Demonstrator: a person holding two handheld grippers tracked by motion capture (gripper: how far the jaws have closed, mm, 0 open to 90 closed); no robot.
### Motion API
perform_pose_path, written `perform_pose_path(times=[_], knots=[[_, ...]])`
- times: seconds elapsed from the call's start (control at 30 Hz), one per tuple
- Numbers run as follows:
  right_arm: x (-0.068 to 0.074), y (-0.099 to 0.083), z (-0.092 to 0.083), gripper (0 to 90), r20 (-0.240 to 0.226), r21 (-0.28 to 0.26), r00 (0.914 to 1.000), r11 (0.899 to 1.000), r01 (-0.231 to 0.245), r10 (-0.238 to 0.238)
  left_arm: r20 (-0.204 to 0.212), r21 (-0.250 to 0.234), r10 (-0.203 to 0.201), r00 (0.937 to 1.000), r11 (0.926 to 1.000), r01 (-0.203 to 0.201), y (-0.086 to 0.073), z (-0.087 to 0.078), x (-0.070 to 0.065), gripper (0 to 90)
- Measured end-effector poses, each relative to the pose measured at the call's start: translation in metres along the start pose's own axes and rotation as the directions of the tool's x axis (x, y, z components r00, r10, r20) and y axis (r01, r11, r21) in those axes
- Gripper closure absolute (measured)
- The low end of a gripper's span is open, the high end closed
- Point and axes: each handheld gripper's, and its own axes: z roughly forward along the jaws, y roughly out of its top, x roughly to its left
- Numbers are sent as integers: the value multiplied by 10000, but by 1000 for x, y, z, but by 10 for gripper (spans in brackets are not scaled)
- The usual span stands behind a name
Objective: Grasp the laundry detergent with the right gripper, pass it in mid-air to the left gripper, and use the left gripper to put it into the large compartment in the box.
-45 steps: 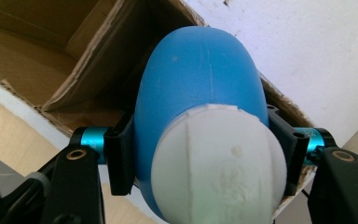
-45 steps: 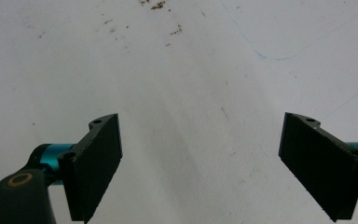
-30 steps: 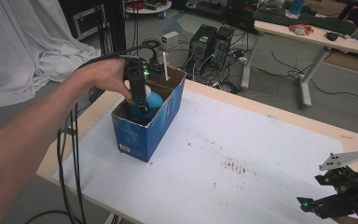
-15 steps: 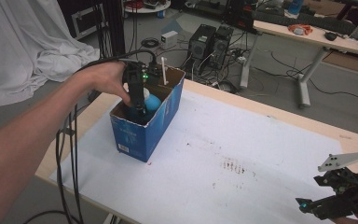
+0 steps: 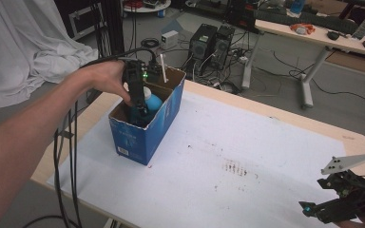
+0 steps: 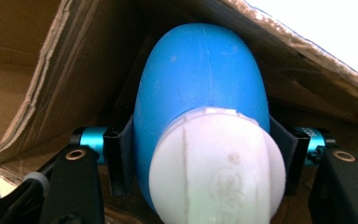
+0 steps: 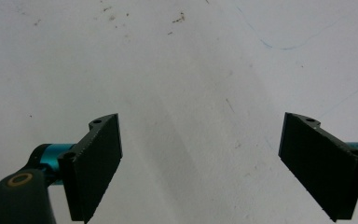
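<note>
A blue bottle [image 5: 153, 102] with a white cap [image 6: 216, 163] sits inside an open blue cardboard box [image 5: 142, 137] near the table's left edge. My left gripper [image 5: 140, 111] reaches down into the box and is shut on the bottle. In the left gripper view the black pads [image 6: 119, 158] press both sides of the blue bottle [image 6: 200, 84] just behind its cap, with brown box flaps [image 6: 51, 79] around it. My right gripper [image 5: 323, 211] hovers low over the table's front right corner. Its jaws are spread wide, and the right gripper [image 7: 200, 163] has nothing between them.
The table [image 5: 247, 142] is covered with white paper carrying small dark stains [image 5: 235, 167]. A thin white stick [image 5: 163, 66] stands at the box's far end. Black cables [image 5: 71, 156] hang off the table's left side. Computer towers [image 5: 209, 40] and another desk [image 5: 309, 35] stand beyond.
</note>
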Motion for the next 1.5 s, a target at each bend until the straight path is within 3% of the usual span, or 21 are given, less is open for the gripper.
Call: perform_pose_path(times=[0.63,0.9,1.5], knots=[[1,0,2,125,-31,111,10000,9999,-23,23,-100,60,88,9999,9999,-88,1,1,0,371],[2,0,2,125,-22,117,10000,9999,-22,22,-157,23,-45,9999,10000,46,1,1,0,310],[3,-1,0,125,-14,130,10000,9999,19,-18,-670,33,33,9978,10000,-31,3,-18,-4,260]])
